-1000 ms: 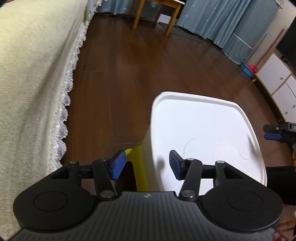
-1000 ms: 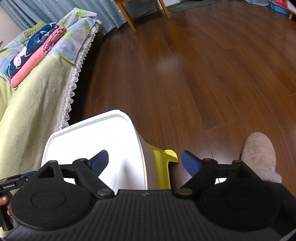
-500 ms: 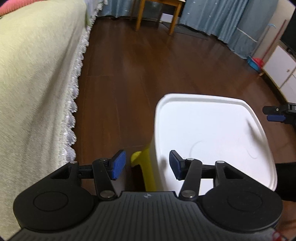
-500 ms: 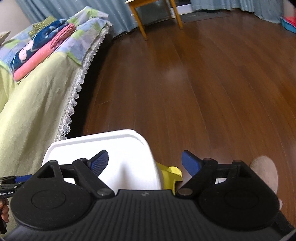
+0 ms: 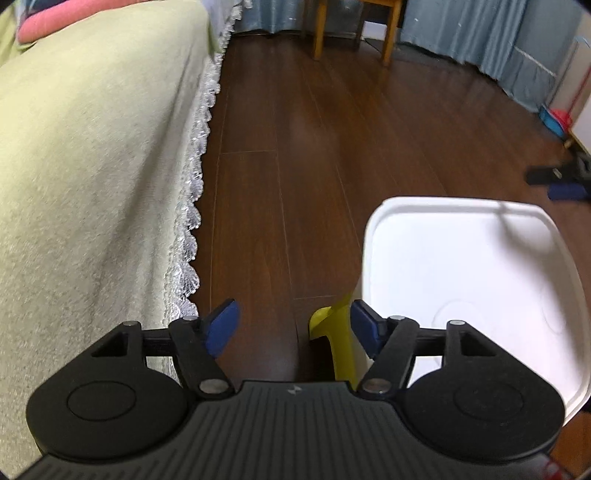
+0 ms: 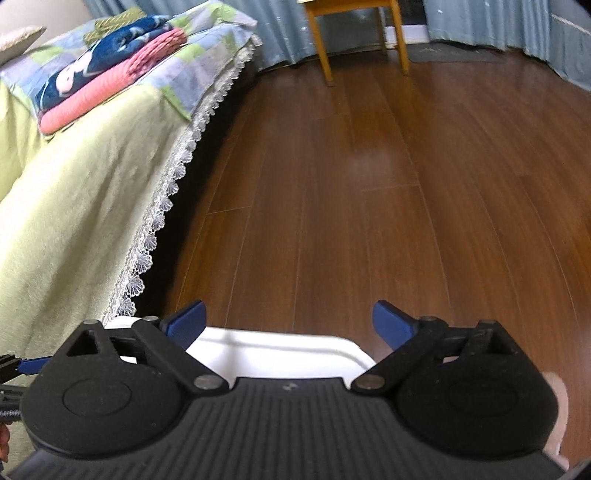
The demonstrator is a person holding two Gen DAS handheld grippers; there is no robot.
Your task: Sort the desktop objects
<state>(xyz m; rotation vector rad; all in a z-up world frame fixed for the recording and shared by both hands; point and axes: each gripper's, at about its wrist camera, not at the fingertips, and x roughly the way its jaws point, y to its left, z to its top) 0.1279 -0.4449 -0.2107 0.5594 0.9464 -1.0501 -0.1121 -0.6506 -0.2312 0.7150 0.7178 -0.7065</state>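
A white tray-like tabletop (image 5: 461, 266) on a yellow stand (image 5: 341, 343) lies low at the right of the left wrist view, with nothing on it. My left gripper (image 5: 293, 332) is open beside its left edge, its fingers empty over the floor. My right gripper (image 6: 290, 323) is open and empty just above the same white top (image 6: 280, 349), of which only the far rim shows. The right gripper's blue tips (image 5: 565, 190) appear blurred at the far right of the left wrist view.
A bed with a pale green cover and lace trim (image 5: 92, 177) runs along the left. Folded blankets (image 6: 122, 70) lie at its far end. Dark wooden floor (image 6: 369, 184) stretches ahead to a wooden chair (image 6: 362, 33) and blue curtains (image 5: 461, 29). A slipper (image 6: 557, 410) shows bottom right.
Both grippers have tilted up and pulled back. The white top has slid lower and to the right in the left view, and mostly under the gripper body in the right view. Both jaws stayed open.
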